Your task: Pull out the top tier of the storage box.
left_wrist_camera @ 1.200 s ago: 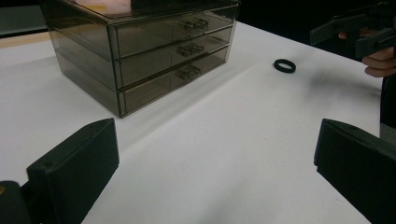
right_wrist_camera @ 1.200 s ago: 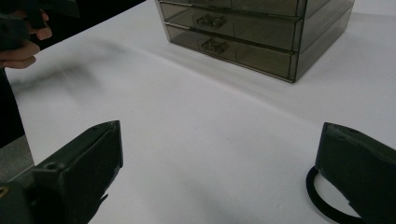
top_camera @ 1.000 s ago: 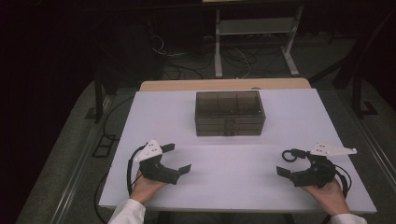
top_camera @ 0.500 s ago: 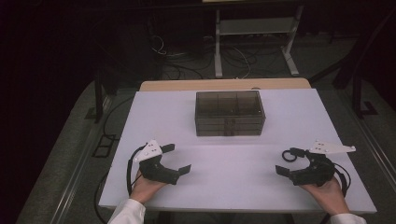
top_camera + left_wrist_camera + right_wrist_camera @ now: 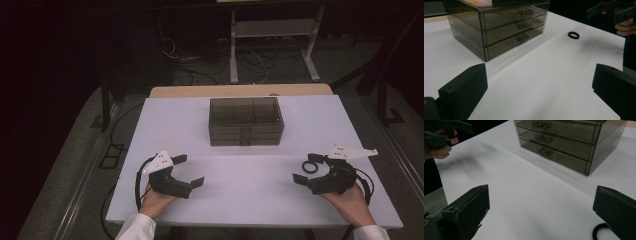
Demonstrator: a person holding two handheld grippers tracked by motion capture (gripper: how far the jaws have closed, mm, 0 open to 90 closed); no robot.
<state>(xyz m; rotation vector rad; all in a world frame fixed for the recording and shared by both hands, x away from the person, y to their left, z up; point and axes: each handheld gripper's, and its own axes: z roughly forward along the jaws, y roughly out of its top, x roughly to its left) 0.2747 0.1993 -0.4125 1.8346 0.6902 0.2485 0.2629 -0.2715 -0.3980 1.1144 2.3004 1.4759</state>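
Since the earlier frame the right gripper has shifted slightly toward the table's near edge; the left gripper is unchanged. Both are held above the near edge by hands, each with jaws spread wide and empty. A smoky three-drawer box stands at the far middle, drawers closed, fronts facing the person. A black ring lies flat near the right edge, just beside the right gripper's jaws.
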